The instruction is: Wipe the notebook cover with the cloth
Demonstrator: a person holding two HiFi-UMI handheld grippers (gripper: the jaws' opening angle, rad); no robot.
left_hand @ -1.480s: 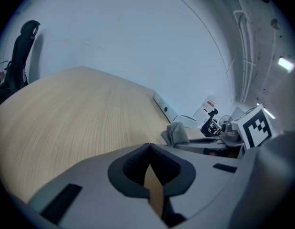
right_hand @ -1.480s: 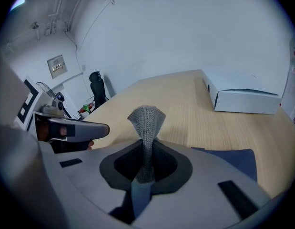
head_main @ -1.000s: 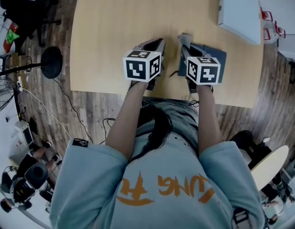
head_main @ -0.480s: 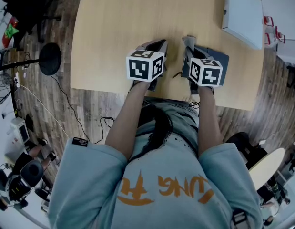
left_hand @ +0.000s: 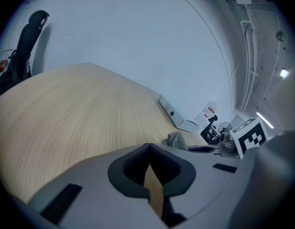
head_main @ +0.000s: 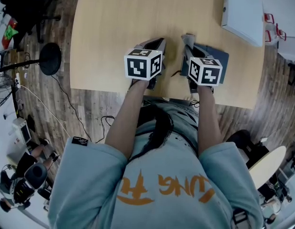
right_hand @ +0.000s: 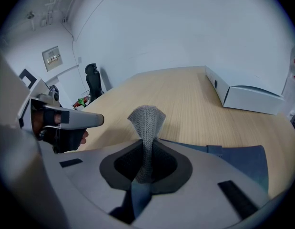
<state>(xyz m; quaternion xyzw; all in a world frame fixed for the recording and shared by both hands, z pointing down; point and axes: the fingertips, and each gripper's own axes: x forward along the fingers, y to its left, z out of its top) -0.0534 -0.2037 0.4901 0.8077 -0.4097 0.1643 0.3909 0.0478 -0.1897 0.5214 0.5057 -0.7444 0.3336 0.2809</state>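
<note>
While the right claw (right_hand: 146, 156) grips the cloth (right_hand: 146, 120), left claw (left_hand: 149, 168) clenched empty, the unheld notebook (right_hand: 242, 159) may slide.

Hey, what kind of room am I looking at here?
Most likely an office or lab workroom: a large pale wooden table, a black office chair by a plain white wall, and cables with a round-based stand on the plank floor.

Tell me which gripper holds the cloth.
The right gripper: it is shut on the grey cloth, over the blue notebook. The left gripper is shut on nothing, over the table.
</note>
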